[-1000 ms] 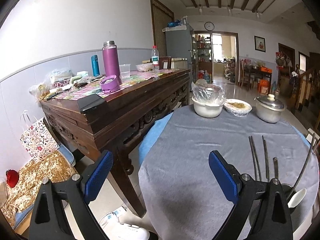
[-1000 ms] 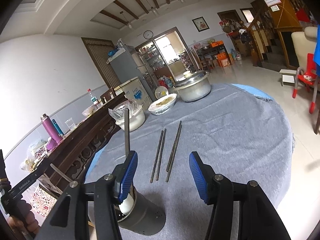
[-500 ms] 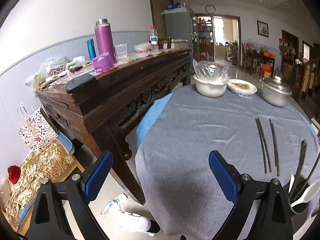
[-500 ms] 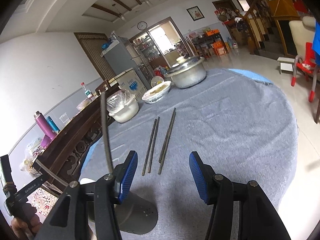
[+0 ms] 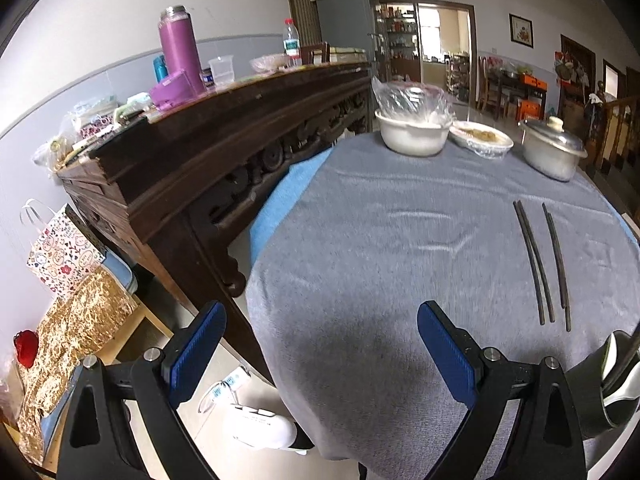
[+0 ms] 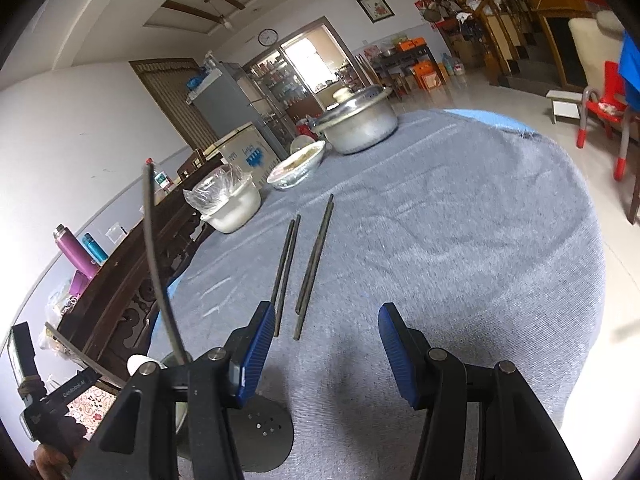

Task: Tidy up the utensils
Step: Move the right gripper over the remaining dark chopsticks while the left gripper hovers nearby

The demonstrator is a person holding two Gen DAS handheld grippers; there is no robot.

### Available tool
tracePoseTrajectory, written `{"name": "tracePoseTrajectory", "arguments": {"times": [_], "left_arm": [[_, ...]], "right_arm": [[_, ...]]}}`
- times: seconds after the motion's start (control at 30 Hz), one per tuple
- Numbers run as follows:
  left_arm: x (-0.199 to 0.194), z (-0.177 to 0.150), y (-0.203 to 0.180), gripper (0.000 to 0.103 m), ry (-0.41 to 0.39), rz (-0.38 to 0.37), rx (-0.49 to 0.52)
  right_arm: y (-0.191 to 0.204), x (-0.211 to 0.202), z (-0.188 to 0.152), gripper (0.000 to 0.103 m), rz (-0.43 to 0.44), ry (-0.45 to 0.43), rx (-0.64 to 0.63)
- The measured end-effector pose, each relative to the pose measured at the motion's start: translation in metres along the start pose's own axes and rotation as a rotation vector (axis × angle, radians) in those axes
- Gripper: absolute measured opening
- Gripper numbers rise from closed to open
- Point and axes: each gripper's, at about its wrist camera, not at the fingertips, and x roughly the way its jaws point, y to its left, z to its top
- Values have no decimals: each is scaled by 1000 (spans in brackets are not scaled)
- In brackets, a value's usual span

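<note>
Here the left tool [image 5: 318,354] hangs wide open and empty over the near edge of the grey-clothed bench [image 5: 360,264]. Right of it, the utensil holder [image 6: 256,432] stands on the cloth, already carrying a chopstick and a white spoon [image 6: 138,363]. Beyond the holder lie four dark chopsticks [image 6: 304,264] in two close pairs, flat and parallel. The right tool [image 6: 326,350], also open and empty, hovers just short of their near ends. They look light, stiff, thin and probably slick, lying flush on soft cloth; a pinch near mid-length, across one pair, would likely keep them from pivoting.
</note>
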Motion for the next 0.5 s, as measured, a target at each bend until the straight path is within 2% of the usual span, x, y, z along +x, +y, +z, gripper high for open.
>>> {"name": "tracePoseTrajectory", "arguments": {"times": [0.2, 0.3, 0.5], "left_arm": [[23, -4, -6, 96, 58, -26, 10], [36, 1, -11, 96, 83, -62, 9], [59, 19, -26, 96, 106, -141, 25]], "right_arm": [[-8, 17, 2, 57, 0, 47, 36], [-9, 26, 8, 57, -1, 72, 39], [-1, 57, 39, 57, 24, 157, 16]]}}
